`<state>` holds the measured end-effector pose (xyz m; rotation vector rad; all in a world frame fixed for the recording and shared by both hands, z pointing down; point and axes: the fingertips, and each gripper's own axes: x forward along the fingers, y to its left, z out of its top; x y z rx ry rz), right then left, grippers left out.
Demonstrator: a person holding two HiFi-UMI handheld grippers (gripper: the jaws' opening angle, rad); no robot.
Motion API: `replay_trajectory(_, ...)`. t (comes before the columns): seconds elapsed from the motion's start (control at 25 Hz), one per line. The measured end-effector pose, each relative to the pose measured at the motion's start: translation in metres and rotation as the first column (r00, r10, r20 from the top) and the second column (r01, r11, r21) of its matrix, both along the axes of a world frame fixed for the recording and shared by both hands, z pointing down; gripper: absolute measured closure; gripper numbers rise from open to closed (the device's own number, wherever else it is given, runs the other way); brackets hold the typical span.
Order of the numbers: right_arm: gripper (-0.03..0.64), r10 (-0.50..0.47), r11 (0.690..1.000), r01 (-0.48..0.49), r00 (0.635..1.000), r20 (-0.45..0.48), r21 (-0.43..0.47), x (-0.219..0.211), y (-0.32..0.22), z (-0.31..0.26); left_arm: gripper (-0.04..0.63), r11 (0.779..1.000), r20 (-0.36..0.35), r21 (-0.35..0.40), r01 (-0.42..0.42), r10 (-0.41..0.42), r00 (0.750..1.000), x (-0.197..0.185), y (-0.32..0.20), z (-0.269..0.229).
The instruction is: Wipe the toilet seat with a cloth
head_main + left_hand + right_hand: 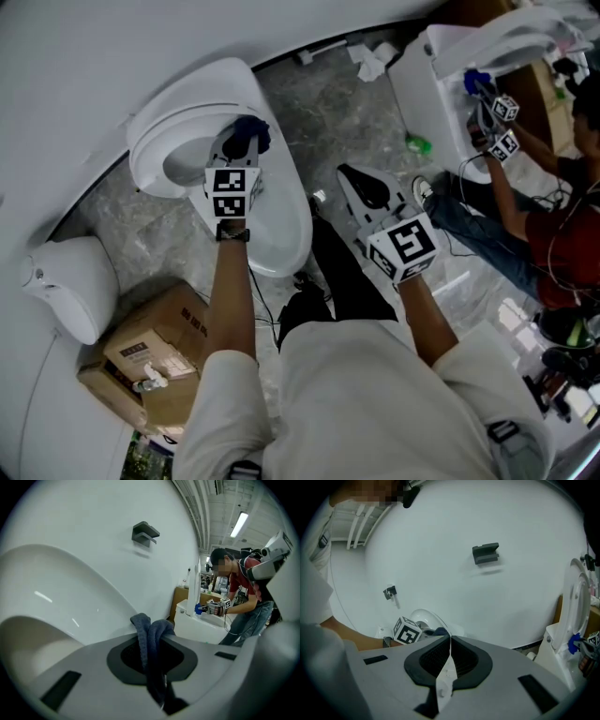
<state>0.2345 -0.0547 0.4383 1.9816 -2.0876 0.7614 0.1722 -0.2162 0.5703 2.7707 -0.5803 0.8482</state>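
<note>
Two grippers: both yours, in view.
L gripper (242, 142): clamped on blue cloth (150, 637).
Cloth pos: at toilet seat (150, 155) rim, contact unclear.
R gripper (450, 641): jaws together, empty, apart from seat.

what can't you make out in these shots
- Head view: whether the cloth touches the toilet seat; the left gripper covers that spot.
- Left gripper view: whatever lies under the cloth, hidden by the gripper's own body.
- Head view: label print on the cardboard box, too small.
</note>
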Motion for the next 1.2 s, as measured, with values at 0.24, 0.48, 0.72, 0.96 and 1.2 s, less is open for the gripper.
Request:
replay_trajectory(0.24, 0.586, -0.010, 1.000, 0.010, 1.000, 0.016, -0.021, 0.004, 0.004, 0.019, 0.558, 0.997, 0.068, -0.075, -0.016, 0.021, 0.997, 0.016, 0.017, 0.055)
replay_trajectory(0.48, 0.586, 0.009, 0.998, -0.004, 0.997, 0.078, -0.059, 0.014, 0.020, 0.047, 0.558, 0.990, 0.158, -0.116, 0.077, -0.058, 0.986, 0.010, 0.036, 0.125)
replay_trajectory(0.72, 0.587, 0.000, 0.995, 0.007, 0.997, 0.071, -0.103, 0.022, 0.028, 0.076, 0.558, 0.990, 0.163, -0.028, 0.140, -0.134, 0.978, 0.007, 0.041, 0.161)
replay_trajectory(0.96, 0.587, -0.034, 0.991, 0.043, 0.997, 0.071, -0.130, 0.014, 0.031, 0.094, 0.558, 0.988, 0.126, 0.101, 0.115, -0.128, 0.984, 0.006, 0.049, 0.157)
replay_trajectory(1.2, 0.588, -0.078, 0.988, 0.084, 0.996, 0.051, -0.132, -0.009, 0.037, 0.103, 0.558, 0.989, 0.151, 0.089, 0.119, -0.131, 0.980, -0.012, 0.062, 0.182)
